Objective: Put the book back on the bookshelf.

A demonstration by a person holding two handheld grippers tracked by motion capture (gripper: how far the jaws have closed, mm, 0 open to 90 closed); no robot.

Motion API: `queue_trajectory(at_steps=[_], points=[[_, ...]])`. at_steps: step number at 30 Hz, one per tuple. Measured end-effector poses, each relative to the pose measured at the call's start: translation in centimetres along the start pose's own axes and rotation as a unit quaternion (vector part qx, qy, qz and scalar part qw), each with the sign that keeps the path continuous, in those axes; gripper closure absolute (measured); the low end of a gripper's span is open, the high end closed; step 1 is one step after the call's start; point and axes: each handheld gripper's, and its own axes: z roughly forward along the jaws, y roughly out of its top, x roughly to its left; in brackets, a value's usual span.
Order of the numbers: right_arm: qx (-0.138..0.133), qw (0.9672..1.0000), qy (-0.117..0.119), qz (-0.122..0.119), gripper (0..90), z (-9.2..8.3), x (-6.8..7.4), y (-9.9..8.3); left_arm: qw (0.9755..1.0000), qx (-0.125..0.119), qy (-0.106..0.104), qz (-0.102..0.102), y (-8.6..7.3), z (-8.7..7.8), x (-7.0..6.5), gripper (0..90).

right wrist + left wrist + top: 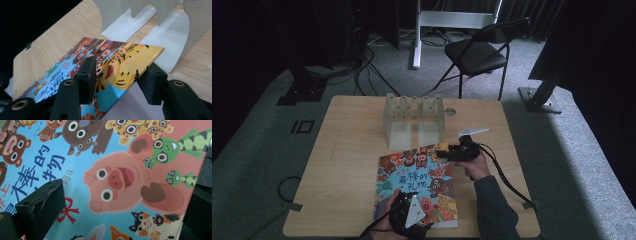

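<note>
Where tongs (pixel 116 77) meet: one book (pixel 82 72)

We see the book (pixel 120 182) cut off by the left gripper view's edges; its near edge hides behind the left hand-held gripper (pixel 408 216).

Picture book (pixel 125 182): cover tilted, sky-blue ground with cartoon animals. Pink pig at centre; green frogs at two o'clock; brown bears at eleven o'clock; calico cat at five o'clock; blue lettering at nine o'clock. Black gripper finger (pixel 41 207) over the cover at eight o'clock.
</note>
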Motion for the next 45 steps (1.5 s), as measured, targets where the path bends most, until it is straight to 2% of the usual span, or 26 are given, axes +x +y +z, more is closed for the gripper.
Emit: queue_trajectory(at_steps=[7,12,14,16,19,21,22,23,25,28,30,33,36,40,45], points=[[-0.008,0.9998,0.013,0.009,56.1,-0.2,-0.2,0.2,0.9998,0.0,-0.017,-0.008,-0.1,-1.0,0.5,4.3],[-0.005,0.9999,0.01,0.007,55.8,-0.2,0.0,0.4,0.9993,-0.003,-0.035,-0.013,-0.3,-1.9,1.0,4.5],[-0.003,0.9999,0.009,0.005,55.8,-0.2,0.1,0.5,0.9986,-0.012,-0.048,-0.018,-0.4,-2.4,1.3,4.4],[-0.001,1.0,0.008,0.006,56.0,-0.3,0.1,0.6,0.9978,-0.024,-0.053,-0.03,-0.4,-3.0,1.8,4.7],[0.0,0.9998,0.014,0.011,57.4,-0.3,0.0,0.7,0.9984,-0.033,-0.03,-0.035,-0.4,-4.1,3.0,4.8],[-0.001,0.9997,0.019,0.013,58.2,-0.3,-0.1,0.8,0.9982,-0.036,-0.011,-0.047,-0.6,-4.6,4.0,4.8],[-0.001,0.9997,0.019,0.013,58.2,-0.3,-0.1,0.8,0.9982,-0.036,-0.011,-0.047,-0.6,-4.6,4.0,4.9],[-0.001,0.9997,0.02,0.014,58.5,-0.3,-0.1,0.8,0.9975,-0.037,0.006,-0.06,-1.0,-4.8,4.9,4.9],[0.001,0.9997,0.019,0.018,58.7,-0.4,0.0,0.9,0.9966,-0.036,0.022,-0.071,-1.4,-4.9,5.7,5.3],[-0.006,0.9997,0.018,0.013,59.5,-0.5,0.4,1.1,0.9952,-0.023,0.045,-0.084,-2.2,-4.9,7.2,5.4],[-0.007,0.9998,0.017,0.009,60.0,-0.5,0.7,1.4,0.9928,-0.019,0.058,-0.103,-2.9,-4.9,8.3,5.4],[-0.007,0.9997,0.019,0.014,62.9,-0.6,1.0,1.9,0.9891,-0.02,0.062,-0.132,-3.6,-5.1,9.9,5.4],[-0.012,0.999,0.029,0.032,66.5,-0.7,1.3,2.5,0.9859,-0.022,0.064,-0.153,-4.2,-5.2,11.3,5.9],[-0.006,0.9992,0.024,0.032,67.3,-0.7,1.8,3.2,0.9834,-0.022,0.071,-0.166,-4.7,-5.2,12.6,6.4],[-0.01,0.999,0.024,0.037,68.5,-0.8,2.2,3.6,0.9806,-0.016,0.085,-0.176,-5.1,-5.0,13.5,6.4]])
